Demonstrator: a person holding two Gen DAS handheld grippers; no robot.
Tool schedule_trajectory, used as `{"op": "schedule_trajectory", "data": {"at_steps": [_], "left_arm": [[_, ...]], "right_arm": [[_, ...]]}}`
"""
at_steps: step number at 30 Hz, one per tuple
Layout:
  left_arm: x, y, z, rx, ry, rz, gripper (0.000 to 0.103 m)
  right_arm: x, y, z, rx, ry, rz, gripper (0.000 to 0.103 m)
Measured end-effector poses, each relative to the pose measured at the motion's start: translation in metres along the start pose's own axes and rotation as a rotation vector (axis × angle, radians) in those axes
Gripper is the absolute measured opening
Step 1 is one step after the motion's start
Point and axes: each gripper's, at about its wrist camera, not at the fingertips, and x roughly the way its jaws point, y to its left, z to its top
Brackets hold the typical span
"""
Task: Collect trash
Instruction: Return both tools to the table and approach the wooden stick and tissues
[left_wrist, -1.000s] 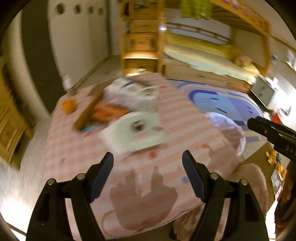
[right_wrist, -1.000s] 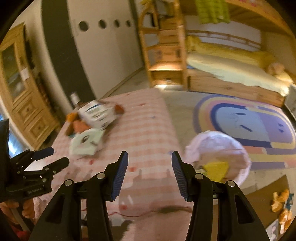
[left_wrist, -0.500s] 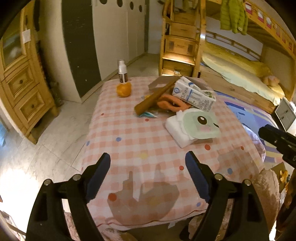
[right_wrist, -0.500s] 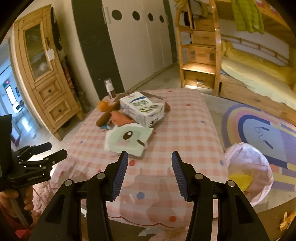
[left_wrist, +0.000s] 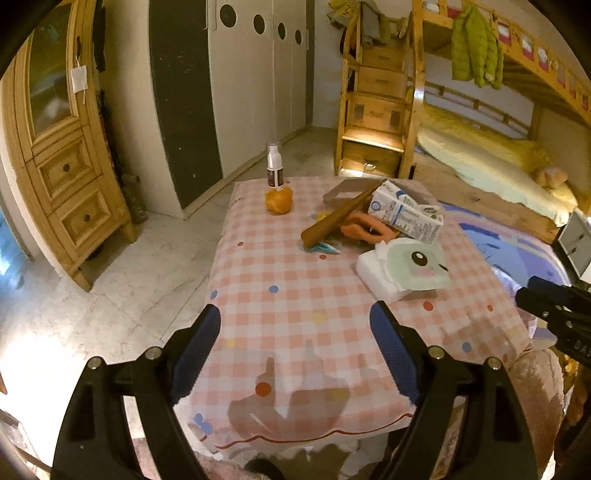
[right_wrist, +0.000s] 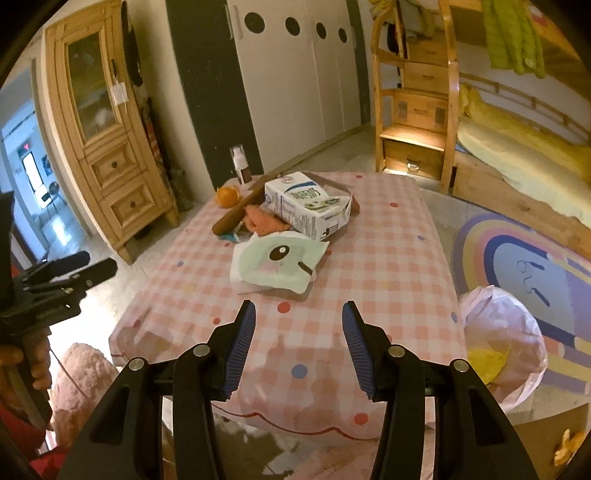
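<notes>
Both views swung off bed and rug, now steady over tabletop (left_wrist: 295, 295). Left gripper (left_wrist: 295, 354) wide, empty. Right gripper (right_wrist: 298, 339) half open, empty. Trash untouched at far edge: carton (right_wrist: 306, 210), wipes pack (right_wrist: 277, 266), peel (right_wrist: 227, 195). Bag (right_wrist: 506, 332) on floor beside right edge. Pickup not begun.

a table (right_wrist: 388, 258) covered by pink checked cloth is seen; a milk carton (right_wrist: 308, 205), a green-faced packet (right_wrist: 277, 264), an orange (right_wrist: 227, 195) and a bottle (left_wrist: 274, 166) are laid on it.
</notes>
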Motion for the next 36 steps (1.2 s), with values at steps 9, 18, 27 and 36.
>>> {"op": "schedule_trajectory", "data": {"at_steps": [9, 18, 27, 36], "left_arm": [[0.052, 0.0, 0.029, 0.045, 0.0, -0.078, 0.081], [0.094, 0.0, 0.067, 0.021, 0.041, -0.05, 0.081], [0.063, -0.011, 0.039, -0.014, 0.035, -0.028, 0.081], [0.095, -0.013, 0.042, 0.046, 0.056, -0.004, 0.075]], "right_arm": [[0.031, -0.008, 0.031, 0.027, -0.032, -0.058, 0.05], [0.076, -0.026, 0.087, 0.03, -0.02, -0.071, 0.05], [0.036, -0.025, 0.048, -0.019, -0.029, -0.038, 0.051], [0.052, -0.028, 0.038, 0.002, 0.022, -0.006, 0.052]]}}
